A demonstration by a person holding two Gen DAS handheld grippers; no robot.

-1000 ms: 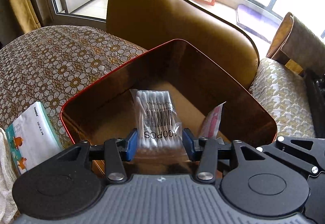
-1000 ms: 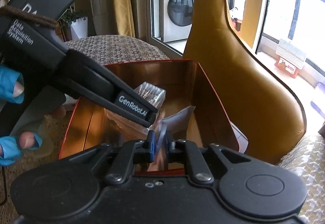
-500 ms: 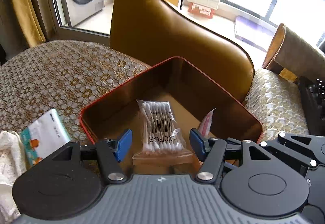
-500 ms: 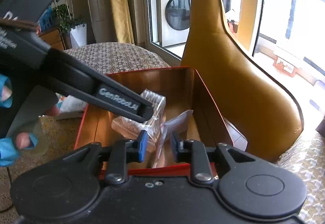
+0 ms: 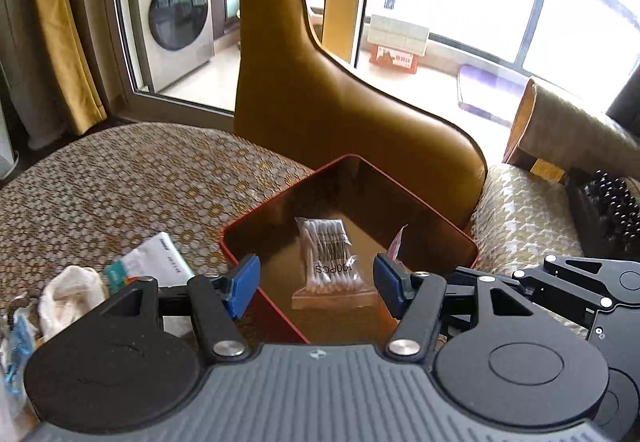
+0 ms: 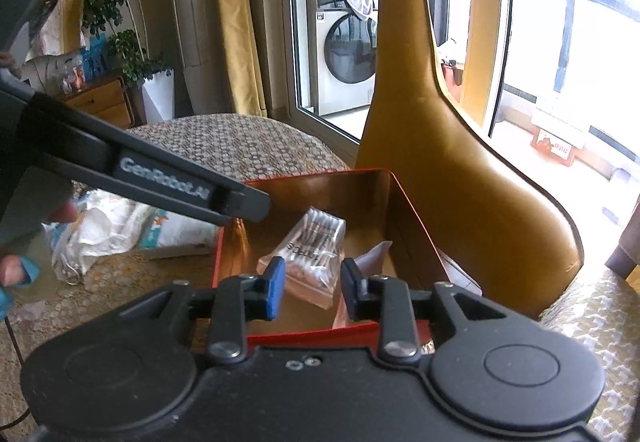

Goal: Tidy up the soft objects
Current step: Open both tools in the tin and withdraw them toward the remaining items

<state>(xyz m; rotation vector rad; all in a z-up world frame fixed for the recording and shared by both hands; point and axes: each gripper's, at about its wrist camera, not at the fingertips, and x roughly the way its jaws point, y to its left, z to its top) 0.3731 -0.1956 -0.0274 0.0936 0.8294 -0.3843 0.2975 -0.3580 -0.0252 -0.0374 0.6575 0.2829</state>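
Note:
A red-rimmed tin box [image 5: 256, 284] [image 6: 412, 217] stands on the patterned table. Inside it lie a clear bag of cotton swabs [image 5: 326, 254] [image 6: 310, 242] and a small pink-white packet [image 5: 396, 242] [image 6: 374, 254] leaning at the right wall. My left gripper [image 5: 316, 282] is open and empty above the box's near edge. My right gripper [image 6: 312, 288] is open and empty over the box's near rim. The left gripper's arm [image 6: 160, 177] crosses the right wrist view.
A tissue pack [image 5: 158, 262] [image 6: 180, 228] and crumpled white cloth and plastic [image 5: 68, 294] [image 6: 100, 226] lie on the table left of the box. A tall mustard chair back [image 5: 320, 89] stands just behind the box. A cushioned seat [image 5: 524, 217] is at right.
Both grippers have opened and pulled back and up from the box. The left let go of the swab bag, the right let go of the small packet; both now rest inside.

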